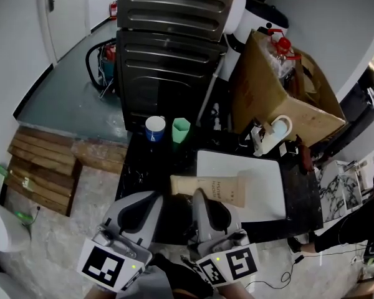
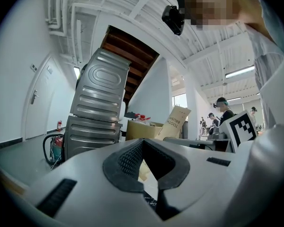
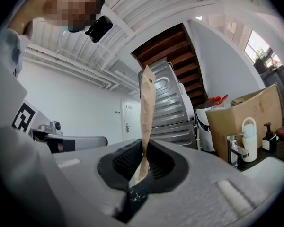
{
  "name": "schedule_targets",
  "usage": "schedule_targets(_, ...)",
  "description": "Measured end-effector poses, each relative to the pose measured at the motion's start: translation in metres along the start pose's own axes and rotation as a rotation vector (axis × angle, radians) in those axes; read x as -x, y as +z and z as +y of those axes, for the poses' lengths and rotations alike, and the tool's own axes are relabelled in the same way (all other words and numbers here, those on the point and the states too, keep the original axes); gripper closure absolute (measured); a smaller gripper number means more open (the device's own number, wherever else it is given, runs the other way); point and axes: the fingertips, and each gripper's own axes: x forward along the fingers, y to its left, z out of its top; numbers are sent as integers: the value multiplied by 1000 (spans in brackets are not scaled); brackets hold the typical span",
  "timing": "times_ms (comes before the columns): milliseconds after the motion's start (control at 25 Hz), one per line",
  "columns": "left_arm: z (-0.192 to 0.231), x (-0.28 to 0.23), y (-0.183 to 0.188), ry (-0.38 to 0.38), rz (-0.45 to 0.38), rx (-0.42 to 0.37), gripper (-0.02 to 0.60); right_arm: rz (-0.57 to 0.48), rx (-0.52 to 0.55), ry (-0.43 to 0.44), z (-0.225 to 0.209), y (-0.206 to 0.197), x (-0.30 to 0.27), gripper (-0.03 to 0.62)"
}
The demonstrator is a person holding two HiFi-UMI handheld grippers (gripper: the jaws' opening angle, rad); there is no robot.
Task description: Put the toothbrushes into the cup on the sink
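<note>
Left tongs (image 2: 149, 168) clench one end of the toothbrush box (image 1: 223, 189); right tongs (image 3: 142, 167) pinch it (edge-on). A blue cup (image 1: 154, 128) stands beyond them.

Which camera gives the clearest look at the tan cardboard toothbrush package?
The head view: the tan cardboard toothbrush package lies flat-on there, with most of its face visible. The left gripper view shows mainly its printed end; the rest is largely hidden. The right gripper view sees it edge-on, clamped between the right gripper's fingers.
</note>
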Motion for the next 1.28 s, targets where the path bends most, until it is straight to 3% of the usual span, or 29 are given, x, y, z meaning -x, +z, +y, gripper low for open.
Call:
schedule_targets(440, 6, -20, 5, -7, -14, -2, 578, 1, -12, 7, -14, -2, -16, 568)
schedule_targets(1280, 83, -11, 4, -4, -15, 12, 578, 14, 18, -41, 7, -9, -78, 568)
